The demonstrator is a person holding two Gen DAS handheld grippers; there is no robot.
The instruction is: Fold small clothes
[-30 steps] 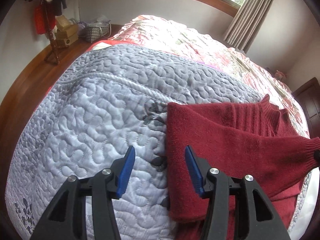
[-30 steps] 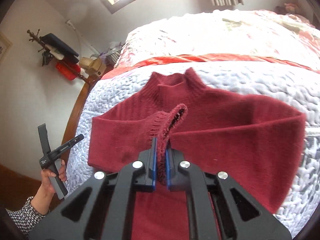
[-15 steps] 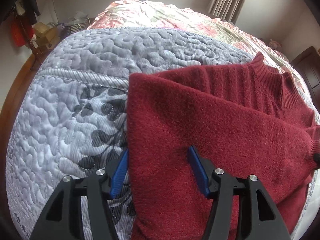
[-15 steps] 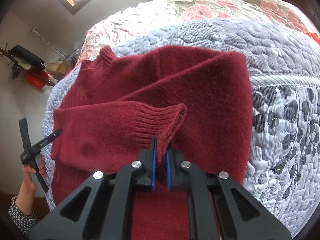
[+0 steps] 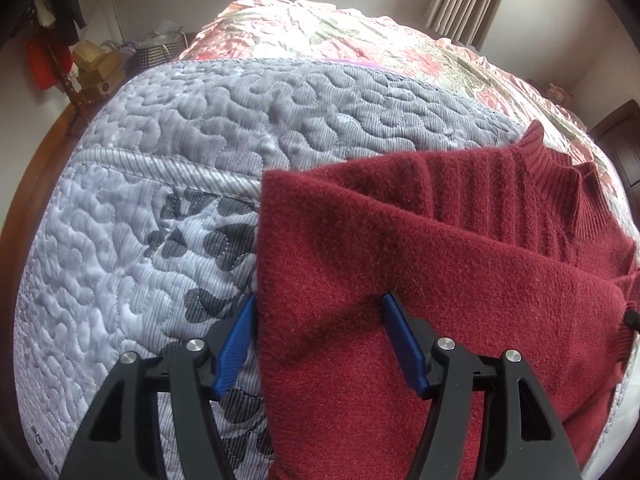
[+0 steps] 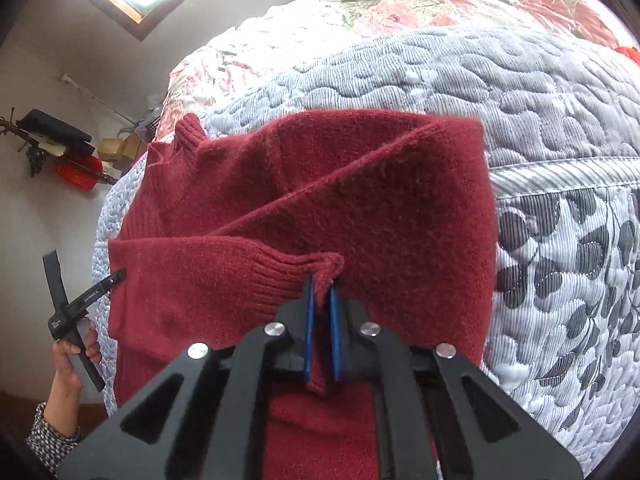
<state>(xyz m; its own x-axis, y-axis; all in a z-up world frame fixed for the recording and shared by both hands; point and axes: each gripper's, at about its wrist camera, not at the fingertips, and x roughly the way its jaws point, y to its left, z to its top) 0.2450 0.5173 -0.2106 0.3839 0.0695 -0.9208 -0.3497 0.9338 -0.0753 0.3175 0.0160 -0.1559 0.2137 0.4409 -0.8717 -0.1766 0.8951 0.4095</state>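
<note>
Mid-fold: red sweater lies on the grey quilt, near its patterned border. Right gripper pinches the ribbed sleeve cuff. Left gripper gapes wide astride the folded side edge, gripping nothing. Soft, limp knit; likely best held at cuffs and edges.

Dark red sweater on a grey quilt (dark leaf print); pink floral bedspread beyond.
</note>
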